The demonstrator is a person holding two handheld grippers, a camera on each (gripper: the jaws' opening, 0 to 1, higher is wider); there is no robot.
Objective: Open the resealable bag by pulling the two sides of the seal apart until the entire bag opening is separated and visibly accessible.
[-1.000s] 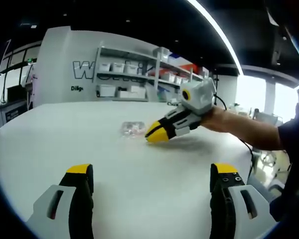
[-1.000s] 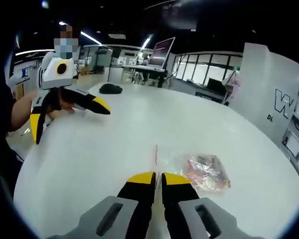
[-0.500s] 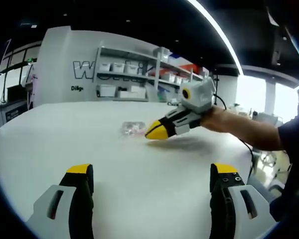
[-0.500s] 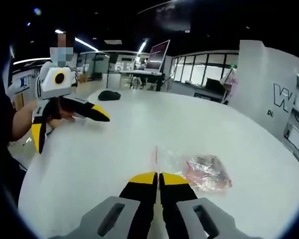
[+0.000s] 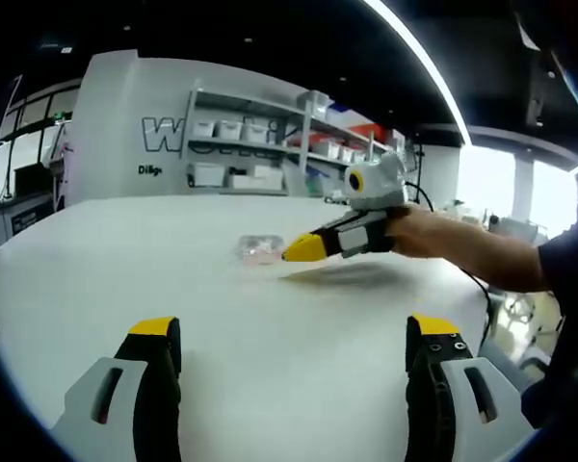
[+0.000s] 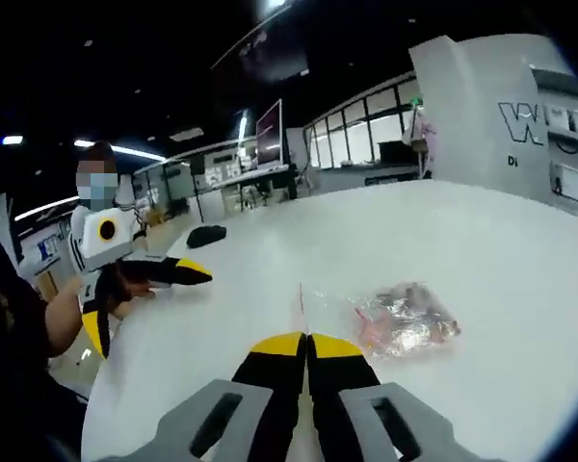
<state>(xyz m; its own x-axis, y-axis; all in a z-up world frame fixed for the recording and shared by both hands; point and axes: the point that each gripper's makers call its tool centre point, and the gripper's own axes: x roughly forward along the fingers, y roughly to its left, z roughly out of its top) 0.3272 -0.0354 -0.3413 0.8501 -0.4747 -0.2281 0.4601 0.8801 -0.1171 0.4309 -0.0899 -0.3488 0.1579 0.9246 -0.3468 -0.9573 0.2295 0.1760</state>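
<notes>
Bag [image 6: 397, 318] lies flat on the white table [image 6: 520, 241], clear plastic with pinkish contents, red seal strip along the edge nearest the right gripper. Seal looks unopened; no gap visible between the two sides. Task judged barely begun: one side of the seal may be pinched, the pulling apart is all still to do.

Right gripper [image 6: 306, 344]: jaws pressed together, yellow tips meeting just at the seal edge of the bag. Whether they actually pinch the plastic, cannot tell; the film is too thin and clear to read there.

Left gripper [image 5: 294, 332]: jaws spread wide, holding nothing, low over the table and well apart from the bag. In its own view the bag [image 5: 258, 248] sits far across the table with the right gripper's tips [image 5: 303, 250] touching or just beside it.

Against the frame one second back: right gripper has rolled and flattened toward the table, its tips now closer to level; right view tilted accordingly. Bag unmoved. Left gripper unchanged, still wide.
</notes>
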